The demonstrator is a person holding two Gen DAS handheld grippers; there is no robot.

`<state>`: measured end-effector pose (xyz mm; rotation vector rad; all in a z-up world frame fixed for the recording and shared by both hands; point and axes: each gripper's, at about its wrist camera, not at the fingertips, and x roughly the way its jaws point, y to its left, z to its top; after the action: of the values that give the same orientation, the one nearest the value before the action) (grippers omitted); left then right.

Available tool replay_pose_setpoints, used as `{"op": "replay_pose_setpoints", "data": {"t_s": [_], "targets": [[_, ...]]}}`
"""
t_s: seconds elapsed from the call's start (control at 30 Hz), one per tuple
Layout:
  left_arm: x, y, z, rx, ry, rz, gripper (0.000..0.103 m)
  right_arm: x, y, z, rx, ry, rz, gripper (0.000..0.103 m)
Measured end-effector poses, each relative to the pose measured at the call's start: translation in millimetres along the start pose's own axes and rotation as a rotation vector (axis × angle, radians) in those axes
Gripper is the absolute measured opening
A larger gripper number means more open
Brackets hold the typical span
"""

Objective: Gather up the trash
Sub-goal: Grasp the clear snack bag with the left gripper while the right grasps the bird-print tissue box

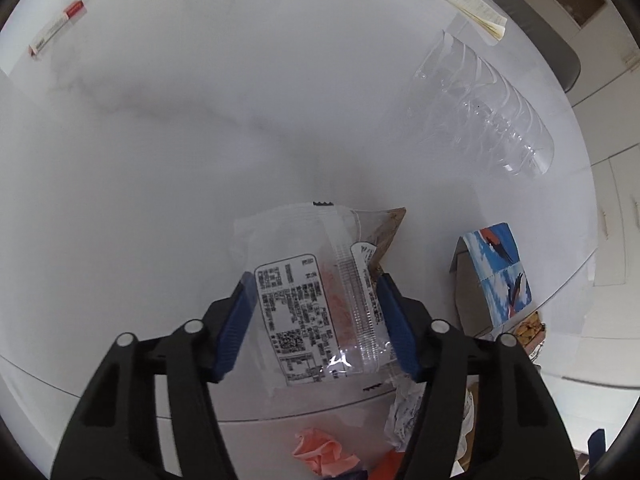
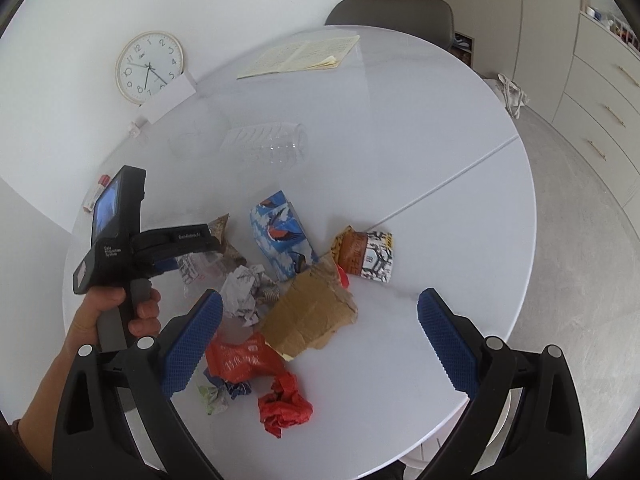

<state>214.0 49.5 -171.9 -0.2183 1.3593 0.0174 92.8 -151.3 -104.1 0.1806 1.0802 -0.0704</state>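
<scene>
Left wrist view: a clear printed wrapper (image 1: 316, 304) sits clamped between the left tool (image 1: 316, 316) fingers, lifted above the white desk (image 1: 160, 160). The right tool (image 2: 320, 344) hangs spread wide over the scattered litter. Pickup looks done; next likely carrying it off to a bin, none in view.

A home: round dining table (image 2: 440, 208), wall clock (image 2: 150, 67), drawer cabinets (image 2: 600, 92).

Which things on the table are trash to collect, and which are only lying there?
Trash:
clear wrapper in left claw
cardboard piece
red crumpled paper
red packet
blue carton

Lying about:
open notebook
wall clock
</scene>
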Motion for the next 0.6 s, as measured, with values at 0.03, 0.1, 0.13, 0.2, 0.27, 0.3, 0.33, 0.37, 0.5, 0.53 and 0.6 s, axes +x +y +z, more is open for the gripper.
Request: {"op": "replay_pose_setpoints", "data": {"t_s": [0.03, 0.1, 0.13, 0.2, 0.27, 0.3, 0.33, 0.37, 0.5, 0.53, 0.6], "targets": [[-1.0, 0.8, -1.5, -0.002, -0.007, -0.005, 0.056, 3.3, 3.3, 3.7, -0.013, 0.002, 0.0, 0.097], [-2.4, 2.9, -3.4, 0.008, -0.014, -0.013, 0.052, 11.8, 10.4, 11.6, -0.043, 0.011, 0.005, 0.097], [-3.8, 4.4, -3.9, 0.012, -0.017, -0.018, 0.05, 17.0, 13.5, 15.2, -0.056, 0.016, 0.009, 0.097], [-9.1, 9.8, -2.3, 0.02, -0.027, -0.027, 0.047, 31.8, 22.0, 23.5, -0.092, 0.034, 0.015, 0.097], [-16.3, 15.2, -2.0, 0.029, -0.043, -0.028, 0.046, 47.2, 31.2, 30.9, -0.134, 0.051, 0.015, 0.097], [-21.4, 17.5, -1.7, 0.037, -0.055, -0.021, 0.046, 57.9, 36.9, 35.5, -0.162, 0.063, 0.014, 0.097], [-26.5, 20.1, -0.8, 0.045, -0.067, -0.009, 0.046, 68.0, 42.3, 39.7, -0.186, 0.073, 0.014, 0.097], [-33.2, 23.0, -2.2, 0.053, -0.081, 0.009, 0.046, 81.5, 48.2, 44.8, -0.209, 0.085, 0.014, 0.097], [-57.6, 39.3, -5.9, 0.067, -0.119, 0.032, 0.046, 127.7, 62.2, 56.8, -0.251, 0.154, 0.0, 0.097], [-63.3, 42.7, -8.2, 0.072, -0.128, 0.04, 0.046, 137.5, 64.9, 58.0, -0.256, 0.171, -0.002, 0.097], [-73.4, 47.4, -10.5, 0.083, -0.146, 0.059, 0.046, 155.9, 70.2, 58.7, -0.27, 0.206, -0.018, 0.094]]}}
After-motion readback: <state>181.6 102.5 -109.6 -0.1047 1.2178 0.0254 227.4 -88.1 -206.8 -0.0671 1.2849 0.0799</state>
